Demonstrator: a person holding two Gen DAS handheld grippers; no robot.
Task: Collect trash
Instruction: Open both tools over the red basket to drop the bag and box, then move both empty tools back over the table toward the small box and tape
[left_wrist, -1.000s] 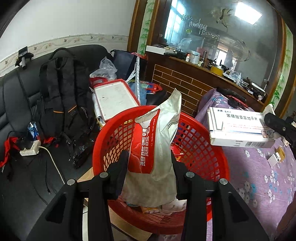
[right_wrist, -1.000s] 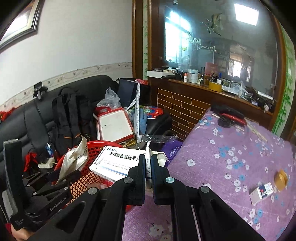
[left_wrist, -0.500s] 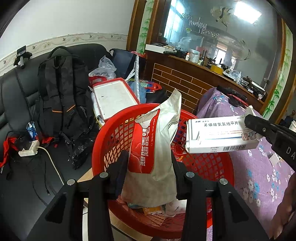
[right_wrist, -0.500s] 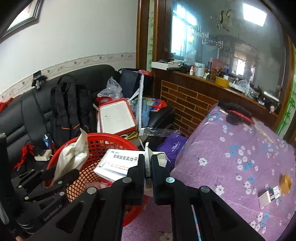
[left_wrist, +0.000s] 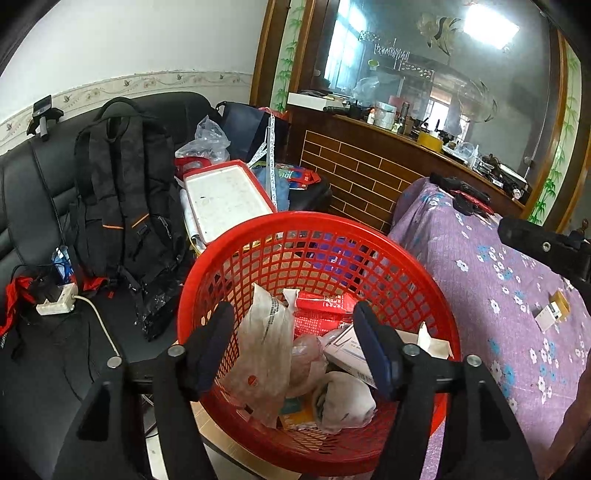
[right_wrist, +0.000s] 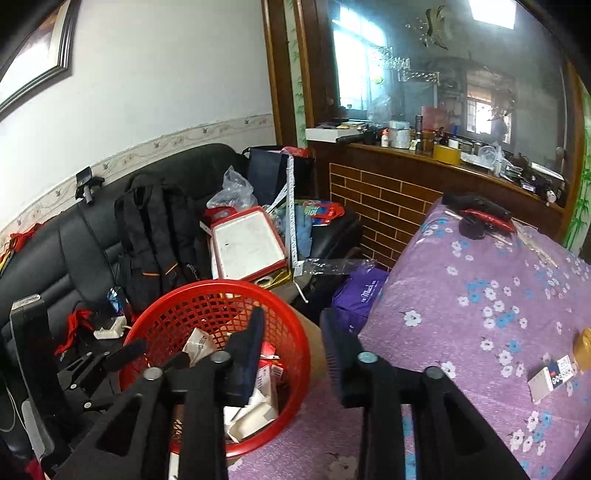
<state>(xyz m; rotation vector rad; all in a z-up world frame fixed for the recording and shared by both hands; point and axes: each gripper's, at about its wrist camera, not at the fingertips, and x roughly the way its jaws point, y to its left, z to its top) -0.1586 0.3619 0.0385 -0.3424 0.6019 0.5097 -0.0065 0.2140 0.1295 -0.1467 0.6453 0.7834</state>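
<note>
Bag axis: the white plastic bag (left_wrist: 266, 350) stands nearly upright in the red basket (left_wrist: 436, 306), long axis near vertical, leaning against the near-left wall.
Box axis: the white carton (left_wrist: 351, 350) lies flat beside it, long side running toward the basket's right wall.
Look: bag crinkled and translucent with dark print; carton white with a barcode edge.
Left gripper (left_wrist: 295, 343): jaws opening, either side of the bag, not pressing it.
Right gripper (right_wrist: 291, 350): jaws opening, nothing between them, over the basket's right rim.
Right view only: a small box (right_wrist: 552, 376) on the purple floral cloth (right_wrist: 480, 314).
Left view only: a wadded white wrapper (left_wrist: 347, 402) at the basket bottom.
</note>
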